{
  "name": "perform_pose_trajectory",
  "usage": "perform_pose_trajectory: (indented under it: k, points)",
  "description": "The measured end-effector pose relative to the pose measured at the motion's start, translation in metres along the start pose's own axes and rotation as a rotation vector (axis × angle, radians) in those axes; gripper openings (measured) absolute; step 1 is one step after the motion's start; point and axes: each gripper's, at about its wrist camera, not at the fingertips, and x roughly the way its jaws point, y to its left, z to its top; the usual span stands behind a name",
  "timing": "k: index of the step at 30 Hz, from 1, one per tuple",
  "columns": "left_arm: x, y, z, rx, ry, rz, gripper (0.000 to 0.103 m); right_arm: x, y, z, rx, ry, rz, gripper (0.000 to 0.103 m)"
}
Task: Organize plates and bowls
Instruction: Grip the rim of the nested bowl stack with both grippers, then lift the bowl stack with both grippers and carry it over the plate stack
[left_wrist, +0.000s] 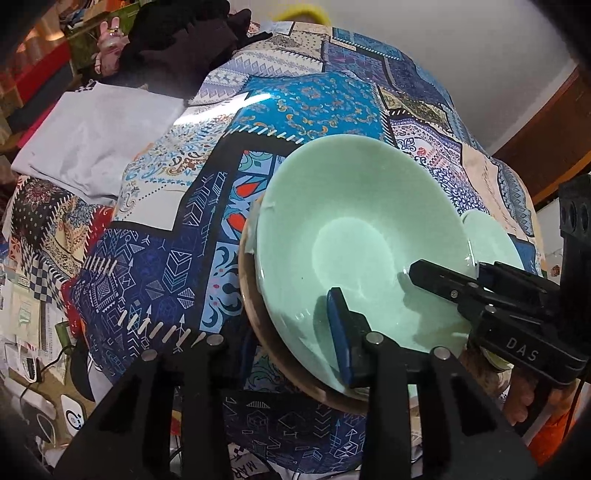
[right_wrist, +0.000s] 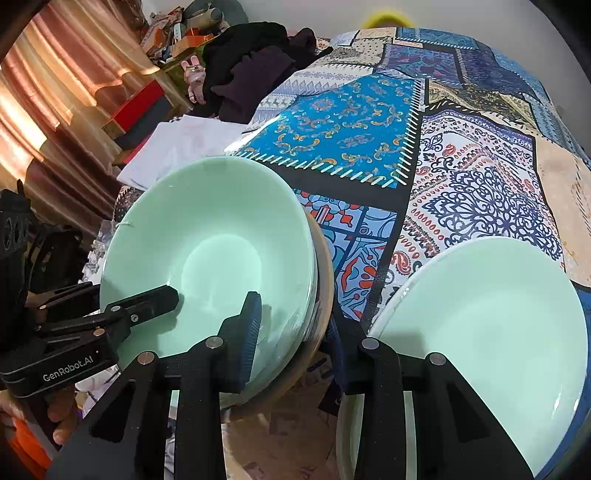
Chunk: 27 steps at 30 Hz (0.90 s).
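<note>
The surface (right_wrist: 480, 166), draped in a glossy patchwork cloth, carries everything. On its near left part a stack of pale green bowls (left_wrist: 354, 236) rests tilted on a wooden board (left_wrist: 258, 332) whose rim shows beneath it. Just beside it, to the right in the right wrist view, lies a second pile of pale green plates (right_wrist: 491, 325); the two are close but apart. A folded white cloth (left_wrist: 92, 140) and dark clothing (left_wrist: 177, 48) lie at the far edge, well clear of the work.

My left gripper (left_wrist: 347, 369) sets its fingers over the near rim of the top bowl: one blue pad (left_wrist: 338, 332) lies inside against the wall, its partner hidden below the rim, so I judge the narrow gap closed on the rim. My right gripper (right_wrist: 291, 332) straddles the right edge of the same stack, one ribbed pad (right_wrist: 251, 332) inside the bowl and the other finger outside below the rim; whether that outer finger bears on the bowl or the board I cannot tell.

Risks, as I judge them: glazed walls give little friction, so a pinched rim may slide out if lifted unevenly; nested bowls may cling and rise together, then drop; the tilted stack could skate across the slick cloth or off the board toward the nearby plates.
</note>
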Motion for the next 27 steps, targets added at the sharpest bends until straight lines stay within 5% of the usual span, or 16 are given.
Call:
perform_pose_trajectory:
  k: [27]
  points:
    - [-0.046, -0.05, 0.012, 0.071, -0.093, -0.007, 0.036, -0.068, -0.022, -0.001, 0.053, -0.147, -0.025, 0.031]
